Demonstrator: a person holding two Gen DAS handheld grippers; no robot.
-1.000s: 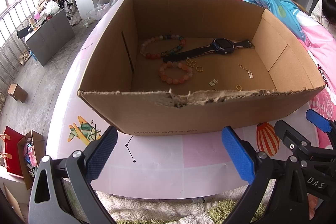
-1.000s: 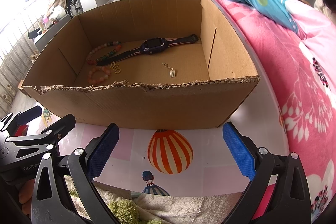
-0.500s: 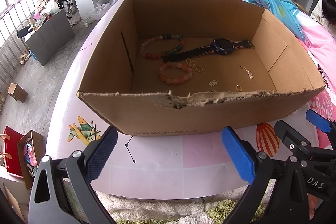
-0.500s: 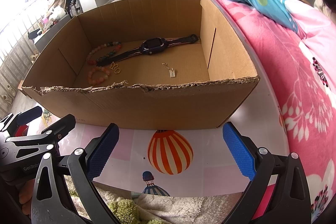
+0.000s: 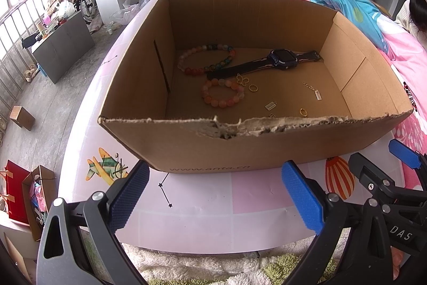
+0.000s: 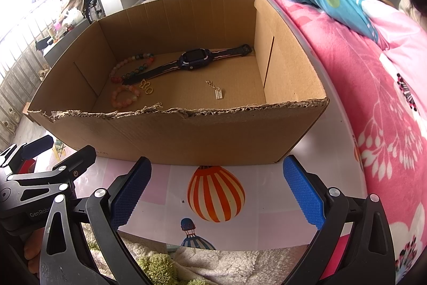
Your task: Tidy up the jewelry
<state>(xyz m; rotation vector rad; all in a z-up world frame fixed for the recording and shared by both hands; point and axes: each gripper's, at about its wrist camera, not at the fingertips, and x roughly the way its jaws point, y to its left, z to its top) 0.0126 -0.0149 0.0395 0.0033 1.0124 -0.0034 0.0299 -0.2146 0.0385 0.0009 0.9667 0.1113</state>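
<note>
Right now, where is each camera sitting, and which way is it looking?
Left wrist: sits on the left tongs, low before the box, facing into it; its open blue pads show, and the right tongs' side at the right edge.
Right wrist: sits on the right tongs, further right, facing the box and pink blanket; its open pads show, the left tongs at left.
Both share the watch, bracelets and balloon picture.

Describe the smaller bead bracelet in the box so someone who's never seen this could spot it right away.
Look inside the open cardboard box on the table. On its floor, left of centre, lies the small bracelet, nearer the torn front edge than the dark watch. Its beads are all pink and orange, while the bigger bracelet behind it also has green and dark beads.
</note>
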